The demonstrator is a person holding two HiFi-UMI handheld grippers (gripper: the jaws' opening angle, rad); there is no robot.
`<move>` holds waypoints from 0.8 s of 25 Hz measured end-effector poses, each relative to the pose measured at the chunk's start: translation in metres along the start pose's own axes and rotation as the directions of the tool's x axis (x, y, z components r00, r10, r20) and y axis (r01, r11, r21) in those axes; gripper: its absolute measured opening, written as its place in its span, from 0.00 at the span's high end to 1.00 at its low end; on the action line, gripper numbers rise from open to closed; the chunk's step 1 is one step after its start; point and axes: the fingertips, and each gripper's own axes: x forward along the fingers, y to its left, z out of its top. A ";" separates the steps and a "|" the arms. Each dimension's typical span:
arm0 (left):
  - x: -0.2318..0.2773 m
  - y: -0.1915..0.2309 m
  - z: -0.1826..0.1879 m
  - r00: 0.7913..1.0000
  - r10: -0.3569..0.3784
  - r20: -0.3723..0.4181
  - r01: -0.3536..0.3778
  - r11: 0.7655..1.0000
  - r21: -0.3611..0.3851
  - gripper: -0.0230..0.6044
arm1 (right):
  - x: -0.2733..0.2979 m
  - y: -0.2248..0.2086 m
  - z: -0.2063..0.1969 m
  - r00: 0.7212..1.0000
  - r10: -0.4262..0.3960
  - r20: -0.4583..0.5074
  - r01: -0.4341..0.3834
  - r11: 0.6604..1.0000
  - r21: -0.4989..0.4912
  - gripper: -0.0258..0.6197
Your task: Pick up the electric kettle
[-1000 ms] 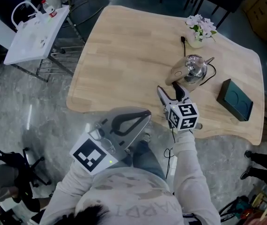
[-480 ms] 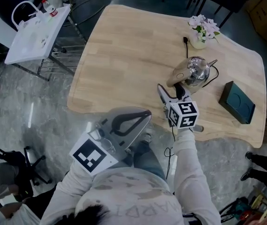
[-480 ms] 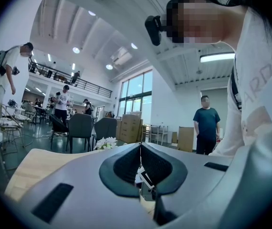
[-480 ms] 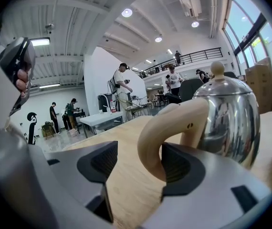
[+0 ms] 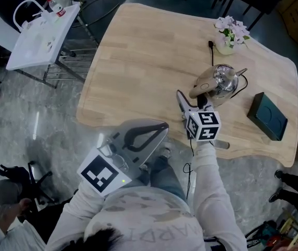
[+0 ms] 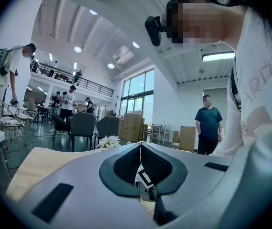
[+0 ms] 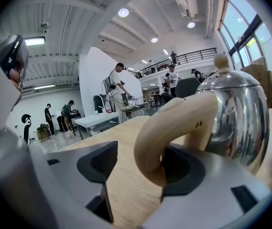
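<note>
- Head view: electric kettle (image 5: 223, 80) upright on the wooden table (image 5: 138, 56), toward its right side, shiny steel body with a beige handle (image 5: 201, 84) turned to the near edge.
- Right gripper (image 5: 193, 99) low over the table just before that handle, jaws parted, one on either side of it; marker cube (image 5: 203, 125) behind them.
- Right gripper view: jaws (image 7: 141, 168) wide apart, not clamped; the curved handle (image 7: 174, 123) standing between them, close against the right-hand pad and clear of the left-hand one; contact not certain.
- Steel body (image 7: 238, 113) just beyond the handle, small round knob on the lid.
- Left gripper (image 5: 162, 127) held back off the table's near edge, close to the person's chest, well apart from the kettle.
- Left gripper view: both jaws (image 6: 140, 168) pressed together with nothing between, only a thin slit at the seam.
- Behind the kettle, a vase of flowers (image 5: 229, 33) and a black cord (image 5: 210, 47) on the tabletop.
- To the kettle's right, a dark flat box (image 5: 266, 116) lying apart from it.
- Off the table's far left corner, a white table (image 5: 36, 41).
</note>
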 end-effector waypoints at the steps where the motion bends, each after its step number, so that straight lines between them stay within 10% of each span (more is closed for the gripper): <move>1: 0.000 0.001 0.000 1.000 0.002 0.001 -0.002 1.000 -0.003 0.94 | 0.001 0.000 0.000 1.000 -0.004 0.000 0.004 1.000 0.001 0.55; 20: 0.000 0.012 -0.008 1.000 0.017 -0.007 -0.018 1.000 -0.019 0.94 | 0.019 -0.007 0.002 0.997 -0.077 0.023 0.077 0.997 0.023 0.55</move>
